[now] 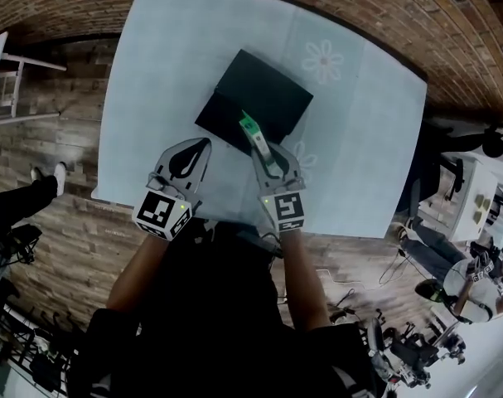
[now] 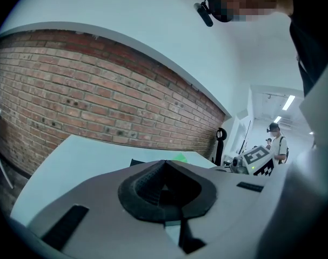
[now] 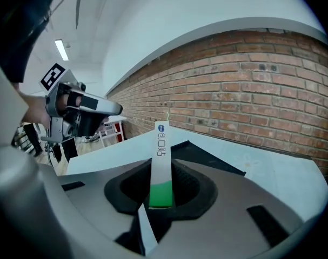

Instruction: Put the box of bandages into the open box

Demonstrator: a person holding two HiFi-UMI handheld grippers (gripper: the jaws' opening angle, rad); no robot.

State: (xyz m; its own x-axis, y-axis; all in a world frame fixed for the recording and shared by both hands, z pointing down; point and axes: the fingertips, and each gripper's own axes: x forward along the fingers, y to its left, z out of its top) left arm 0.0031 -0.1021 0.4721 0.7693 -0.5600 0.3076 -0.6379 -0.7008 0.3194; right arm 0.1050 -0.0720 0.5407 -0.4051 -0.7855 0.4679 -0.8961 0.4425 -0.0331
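Observation:
A black open box (image 1: 263, 89) lies in the middle of the table (image 1: 152, 73), which has a pale blue cloth. My right gripper (image 1: 266, 154) is shut on the box of bandages (image 1: 253, 133), a slim white and green carton. The carton sticks out past the fingertips over the black box's near edge. In the right gripper view the carton (image 3: 160, 150) stands upright between the pads, with the black box (image 3: 212, 158) behind it. My left gripper (image 1: 203, 146) hangs to the left of the black box, shut with nothing in it. Its pads (image 2: 145, 179) meet at the tip.
The table's near edge (image 1: 234, 214) runs just under both grippers. A white frame (image 1: 15, 85) stands on the wooden floor to the left, beside a person's leg (image 1: 27, 197). White machinery (image 1: 475, 197) crowds the right side. A brick wall (image 2: 99, 96) rises behind the table.

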